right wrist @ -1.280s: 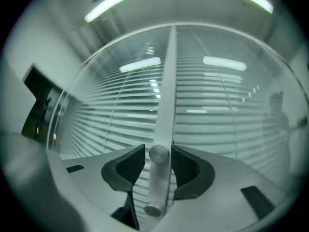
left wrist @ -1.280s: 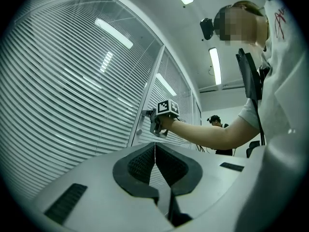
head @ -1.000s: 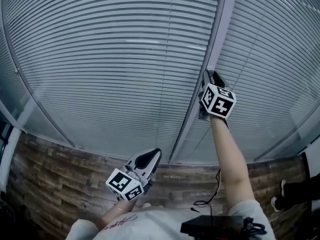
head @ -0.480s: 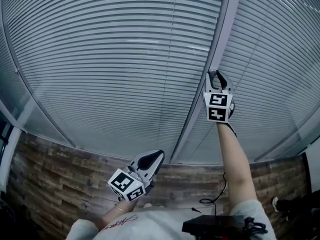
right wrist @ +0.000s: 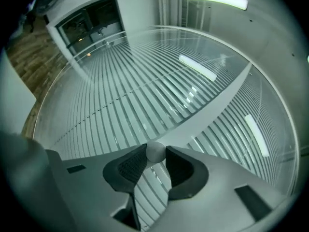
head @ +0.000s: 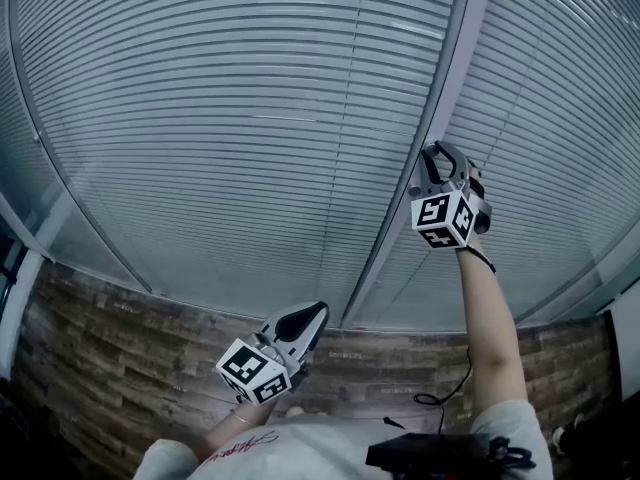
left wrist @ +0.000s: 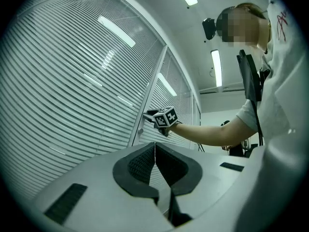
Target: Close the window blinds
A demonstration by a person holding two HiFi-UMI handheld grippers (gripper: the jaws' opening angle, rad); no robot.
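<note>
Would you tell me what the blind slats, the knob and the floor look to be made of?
Slats: thin, uniform, pale strips, likely painted metal or plastic.
Knob: small, smooth, matte off-white ball, probably plastic.
Floor: brown planks with visible grain, wood or wood-look laminate.

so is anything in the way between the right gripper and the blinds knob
Nothing visible. The right gripper has just been closing its jaws, and the round knob sits between them, touching both, on the frame post.
</note>
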